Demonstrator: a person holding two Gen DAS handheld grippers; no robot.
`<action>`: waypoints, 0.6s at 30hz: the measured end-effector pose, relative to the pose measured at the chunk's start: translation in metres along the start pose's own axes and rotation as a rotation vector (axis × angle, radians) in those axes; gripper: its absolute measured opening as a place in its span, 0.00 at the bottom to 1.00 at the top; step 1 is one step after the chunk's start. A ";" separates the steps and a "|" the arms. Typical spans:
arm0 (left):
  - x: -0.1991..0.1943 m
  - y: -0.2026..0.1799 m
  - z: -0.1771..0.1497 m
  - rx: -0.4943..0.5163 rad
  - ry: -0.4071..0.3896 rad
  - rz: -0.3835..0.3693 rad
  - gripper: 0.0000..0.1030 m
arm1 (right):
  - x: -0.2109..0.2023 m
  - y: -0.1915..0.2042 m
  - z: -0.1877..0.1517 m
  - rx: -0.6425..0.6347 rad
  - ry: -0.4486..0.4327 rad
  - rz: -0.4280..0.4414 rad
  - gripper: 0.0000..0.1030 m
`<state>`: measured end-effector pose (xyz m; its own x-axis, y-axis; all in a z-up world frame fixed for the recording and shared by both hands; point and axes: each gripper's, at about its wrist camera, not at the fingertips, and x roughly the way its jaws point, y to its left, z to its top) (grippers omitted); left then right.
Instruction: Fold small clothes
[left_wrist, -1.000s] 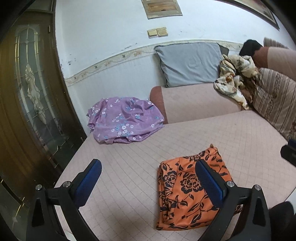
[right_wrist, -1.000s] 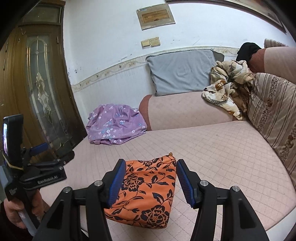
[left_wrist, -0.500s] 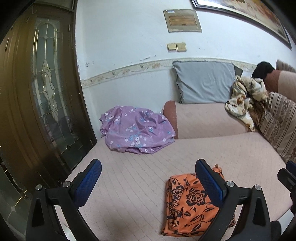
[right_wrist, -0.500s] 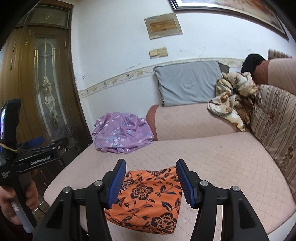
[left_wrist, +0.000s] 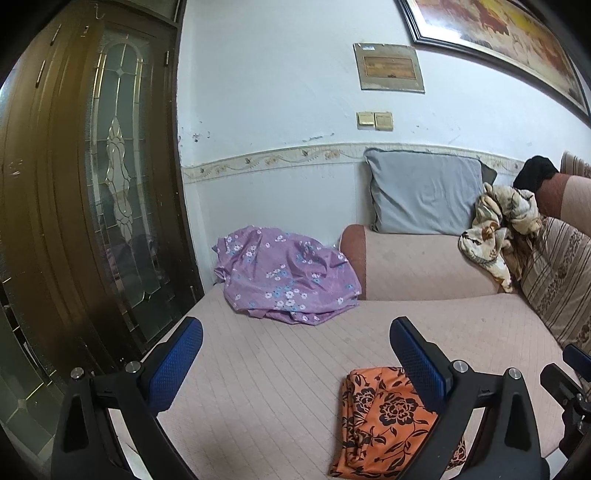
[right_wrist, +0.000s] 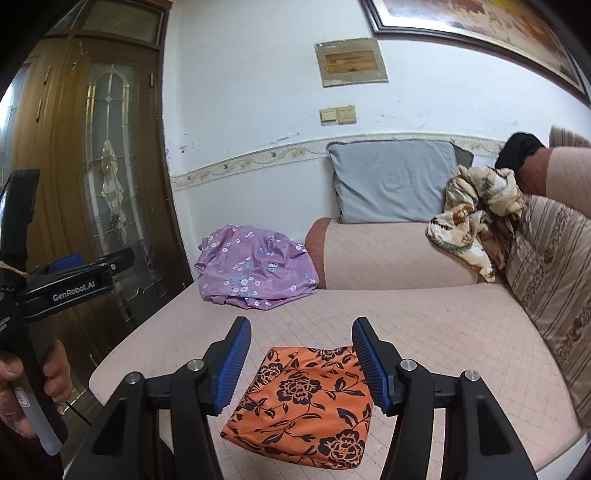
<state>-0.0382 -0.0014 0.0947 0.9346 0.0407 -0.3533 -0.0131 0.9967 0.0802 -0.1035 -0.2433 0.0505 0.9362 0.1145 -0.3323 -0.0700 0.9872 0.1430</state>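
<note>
A folded orange garment with a black flower print (right_wrist: 303, 400) lies flat on the front part of the pink quilted sofa seat (right_wrist: 424, 325), close to its near edge, with neither of my tools touching it. My right gripper (right_wrist: 301, 360) hangs above the cloth with its blue-padded jaws spread apart and nothing between them; the garment shows through the gap, lower down on the seat. My left gripper (left_wrist: 295, 363) is likewise wide open and empty, held over bare seat with the orange piece low and just beside its right finger (left_wrist: 419, 363). In the right wrist view my left hand (right_wrist: 26, 387) grips the handle of that tool at the picture's left edge. Farther back on the seat, well apart from the folded piece, a crumpled purple floral garment (left_wrist: 284, 280) sits against the sofa's armrest (left_wrist: 413, 266) near the wooden glass-panelled door (left_wrist: 110, 192). A grey pillow (right_wrist: 395, 181) leans on the wall above the armrest, and a cream patterned cloth (right_wrist: 472, 210) is bunched beside a striped cushion (right_wrist: 554, 280).
</note>
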 end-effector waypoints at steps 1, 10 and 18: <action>-0.001 0.002 0.000 -0.003 -0.004 0.001 0.98 | -0.001 0.004 0.001 -0.012 -0.005 -0.002 0.59; 0.002 0.017 -0.001 -0.032 -0.017 0.003 0.98 | 0.006 0.022 0.003 -0.056 0.003 -0.005 0.59; 0.020 0.023 -0.006 -0.043 0.018 -0.002 0.98 | 0.030 0.028 0.001 -0.081 0.035 -0.009 0.59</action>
<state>-0.0216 0.0226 0.0836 0.9283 0.0391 -0.3698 -0.0264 0.9989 0.0394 -0.0765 -0.2123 0.0458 0.9243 0.1078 -0.3661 -0.0904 0.9938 0.0644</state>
